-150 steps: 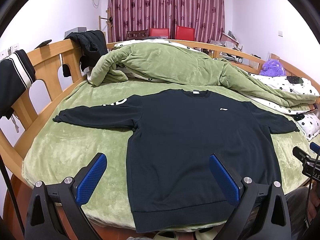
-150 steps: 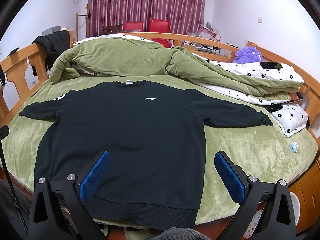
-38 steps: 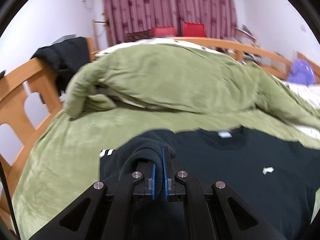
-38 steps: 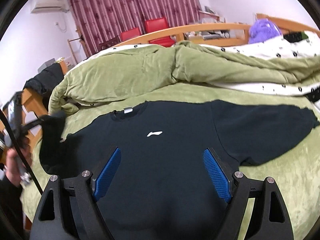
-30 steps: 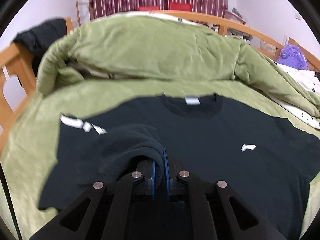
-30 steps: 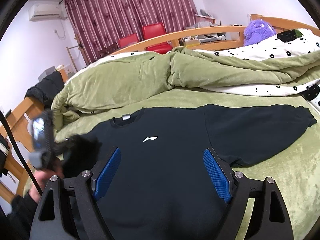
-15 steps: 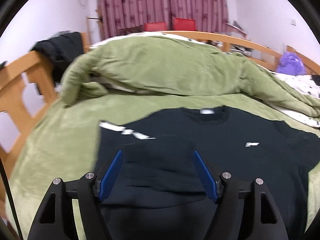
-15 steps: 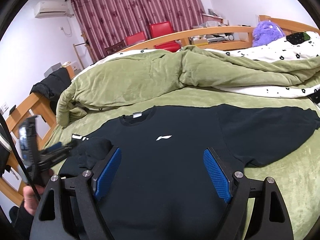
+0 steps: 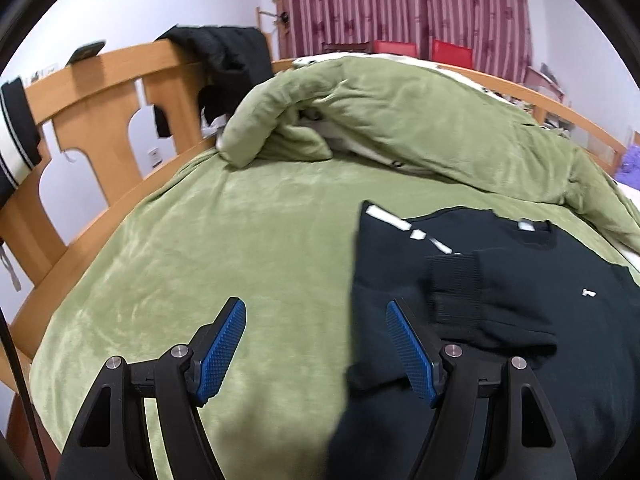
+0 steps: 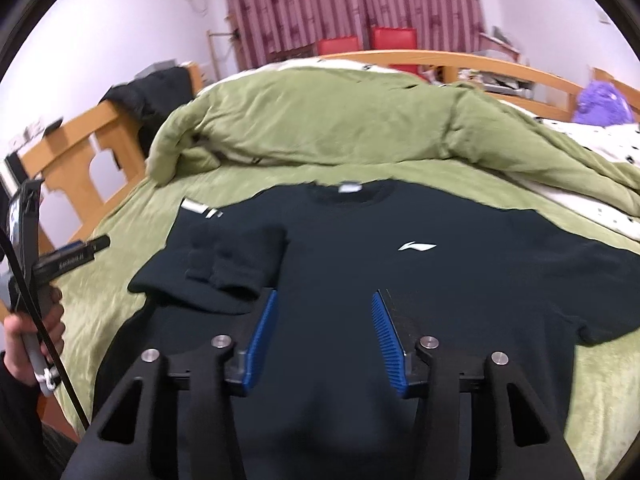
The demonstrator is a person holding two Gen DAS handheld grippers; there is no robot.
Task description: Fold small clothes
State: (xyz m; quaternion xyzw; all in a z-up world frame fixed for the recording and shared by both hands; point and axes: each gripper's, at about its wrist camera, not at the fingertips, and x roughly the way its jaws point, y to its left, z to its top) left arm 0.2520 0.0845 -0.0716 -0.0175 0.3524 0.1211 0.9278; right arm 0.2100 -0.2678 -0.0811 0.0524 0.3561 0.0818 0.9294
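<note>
A black sweatshirt (image 10: 360,280) with a small white chest logo lies flat on the green bed cover (image 9: 200,264). Its left sleeve (image 10: 228,268) is folded in over the body, ribbed cuff (image 9: 456,284) on top. Its right sleeve (image 10: 592,280) still lies stretched out to the right. My left gripper (image 9: 316,320) is open and empty, above the bed cover just left of the sweatshirt's left edge. It also shows at the left of the right wrist view (image 10: 76,256), held in a hand. My right gripper (image 10: 324,312) is open and empty above the sweatshirt's middle.
A bunched green duvet (image 9: 400,120) lies across the far side of the bed. A wooden bed rail (image 9: 100,92) curves along the left, with dark clothes (image 9: 224,56) hung on it. A purple plush toy (image 10: 604,104) sits far right. Red chairs (image 10: 360,46) stand by the curtains.
My left gripper carried the left sleeve across onto the sweatshirt's body, opened, let it go and drew back to the left. My right gripper stayed open and narrowed a little.
</note>
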